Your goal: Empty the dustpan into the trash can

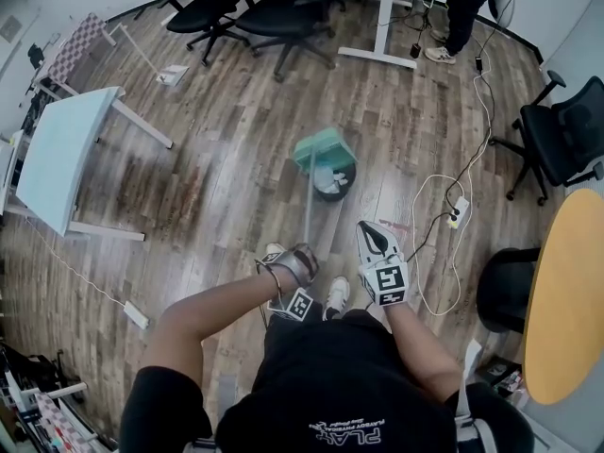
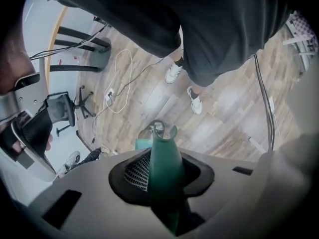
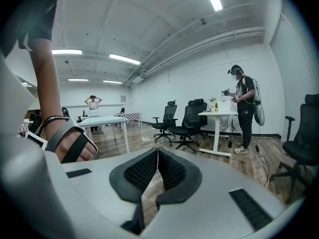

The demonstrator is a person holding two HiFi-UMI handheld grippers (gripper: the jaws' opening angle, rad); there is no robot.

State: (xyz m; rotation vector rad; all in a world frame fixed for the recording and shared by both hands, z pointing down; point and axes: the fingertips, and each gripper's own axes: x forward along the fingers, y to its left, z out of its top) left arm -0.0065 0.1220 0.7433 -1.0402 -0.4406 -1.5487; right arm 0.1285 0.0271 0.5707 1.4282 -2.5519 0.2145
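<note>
The left tool clamps the long handle of the green dustpan. Just beside it, the right tool is closed and empty. Farther out, the pan tilts over the trash can, which stands on the wooden floor well away from its edges.

Black tee with white lettering, white sneakers, pale grey left gripper and right gripper, black mesh pads.
</note>
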